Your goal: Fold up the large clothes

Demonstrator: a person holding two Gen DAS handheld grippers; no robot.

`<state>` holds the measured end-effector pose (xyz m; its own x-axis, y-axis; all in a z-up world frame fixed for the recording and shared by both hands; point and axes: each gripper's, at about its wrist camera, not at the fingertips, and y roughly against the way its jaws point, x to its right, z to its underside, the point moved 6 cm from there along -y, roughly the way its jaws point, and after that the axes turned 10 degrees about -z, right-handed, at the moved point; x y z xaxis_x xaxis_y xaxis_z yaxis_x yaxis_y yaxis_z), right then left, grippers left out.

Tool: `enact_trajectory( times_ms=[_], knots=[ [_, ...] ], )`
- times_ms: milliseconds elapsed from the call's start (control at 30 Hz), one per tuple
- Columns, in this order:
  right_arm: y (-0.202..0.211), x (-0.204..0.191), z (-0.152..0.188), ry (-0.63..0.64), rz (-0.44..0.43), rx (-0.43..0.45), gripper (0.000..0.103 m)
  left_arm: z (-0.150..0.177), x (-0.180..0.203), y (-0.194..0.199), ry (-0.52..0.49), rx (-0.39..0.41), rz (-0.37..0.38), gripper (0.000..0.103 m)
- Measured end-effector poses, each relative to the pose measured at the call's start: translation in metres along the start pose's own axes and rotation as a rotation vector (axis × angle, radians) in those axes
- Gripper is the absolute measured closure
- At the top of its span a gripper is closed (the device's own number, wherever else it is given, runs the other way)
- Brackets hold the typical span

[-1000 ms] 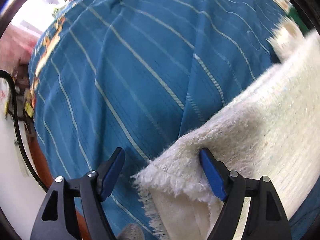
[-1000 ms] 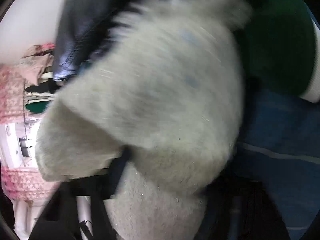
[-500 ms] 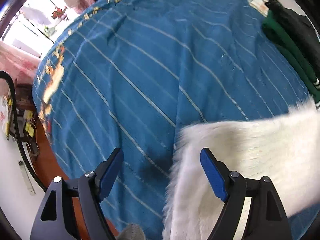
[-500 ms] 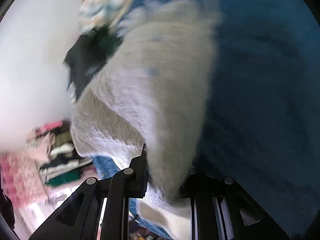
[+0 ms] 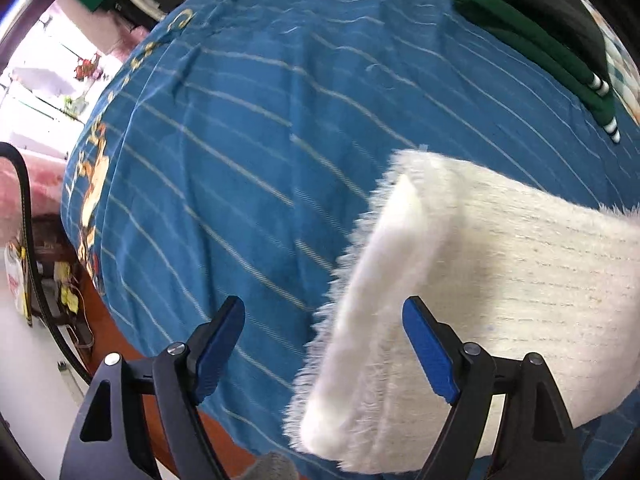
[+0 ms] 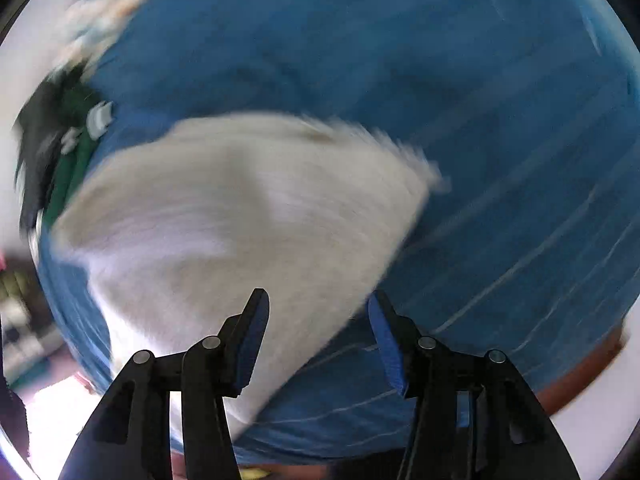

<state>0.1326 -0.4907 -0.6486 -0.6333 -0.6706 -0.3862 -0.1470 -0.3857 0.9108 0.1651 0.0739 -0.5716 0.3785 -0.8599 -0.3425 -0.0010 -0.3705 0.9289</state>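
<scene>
A white fuzzy garment (image 5: 500, 280) lies folded on the blue striped bedspread (image 5: 260, 140), with its fringed edge toward the left. My left gripper (image 5: 324, 320) hangs open above that edge, and neither pad touches it. The right wrist view is blurred. There the same white garment (image 6: 240, 216) spreads out below my right gripper (image 6: 318, 308). Its jaws are opening and stand apart, with the cloth beneath them and no pad pressing on it.
Folded green and black clothes (image 5: 552, 40) lie at the far right of the bed, and show at the left as green and black clothes (image 6: 56, 152) in the right wrist view. The bed's edge drops to a reddish floor (image 5: 116, 336). A black cable (image 5: 24, 208) hangs at the left.
My right gripper, earlier shut on the white garment, swung it across the bed and has let go. The garment now lies folded. My left gripper has risen, still open.
</scene>
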Motion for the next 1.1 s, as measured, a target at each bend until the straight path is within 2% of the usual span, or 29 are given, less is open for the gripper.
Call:
enact_trajectory(
  times_ms=[67, 133, 200, 267, 333, 400, 500, 600, 700, 767, 867, 933, 967, 1000, 1033, 1100],
  knots=[
    [-0.002, -0.043, -0.002, 0.163, -0.087, -0.043, 0.049, -0.002, 0.013, 0.002, -0.008, -0.001, 0.013, 0.022],
    [-0.021, -0.087, -0.007, 0.305, -0.147, -0.090, 0.052, -0.006, 0.023, 0.002, 0.010, -0.002, 0.023, 0.022],
    [-0.046, -0.123, -0.030, 0.383, -0.190, -0.093, 0.062, -0.008, 0.028, -0.001, 0.024, -0.004, 0.015, 0.022],
    [-0.095, -0.153, -0.063, 0.432, -0.135, -0.081, 0.063, -0.008, 0.032, -0.007, 0.045, -0.015, 0.002, 0.023],
    [-0.156, -0.153, -0.091, 0.429, -0.039, -0.119, 0.065, -0.008, 0.036, -0.008, 0.052, -0.013, -0.006, 0.023],
    [-0.170, -0.160, -0.096, 0.427, -0.023, -0.118, 0.063, -0.010, 0.042, -0.005, 0.040, -0.012, -0.011, 0.023],
    [-0.154, -0.170, -0.096, 0.408, -0.044, -0.152, 0.061, -0.014, 0.042, 0.004, 0.051, 0.000, -0.011, 0.023],
    [-0.110, -0.157, -0.091, 0.383, -0.172, -0.163, 0.053, -0.014, 0.031, 0.006, 0.123, -0.021, 0.014, 0.023],
    [-0.067, -0.138, -0.093, 0.379, -0.186, -0.128, 0.046, -0.012, 0.017, -0.005, 0.201, -0.046, 0.048, 0.023],
    [-0.049, -0.123, -0.101, 0.378, -0.199, -0.122, 0.046, -0.014, 0.014, -0.018, 0.233, -0.056, 0.069, 0.023],
    [-0.072, -0.120, -0.104, 0.341, -0.259, -0.179, 0.046, -0.026, 0.033, -0.045, 0.166, -0.081, 0.083, 0.023],
    [-0.106, -0.124, -0.106, 0.294, -0.292, -0.233, 0.046, -0.032, 0.052, -0.056, 0.087, -0.073, 0.066, 0.025],
    [-0.123, -0.120, -0.110, 0.271, -0.292, -0.246, 0.046, -0.036, 0.060, -0.058, 0.061, -0.053, 0.057, 0.033],
    [-0.142, -0.121, -0.113, 0.253, -0.288, -0.267, 0.046, -0.038, 0.066, -0.057, 0.045, -0.023, 0.060, 0.056],
    [-0.157, -0.122, -0.118, 0.238, -0.280, -0.282, 0.046, -0.039, 0.071, -0.056, 0.033, -0.010, 0.069, 0.065],
    [-0.157, -0.130, -0.120, 0.253, -0.258, -0.298, 0.046, -0.038, 0.073, -0.051, 0.023, 0.006, 0.052, 0.081]
  ],
)
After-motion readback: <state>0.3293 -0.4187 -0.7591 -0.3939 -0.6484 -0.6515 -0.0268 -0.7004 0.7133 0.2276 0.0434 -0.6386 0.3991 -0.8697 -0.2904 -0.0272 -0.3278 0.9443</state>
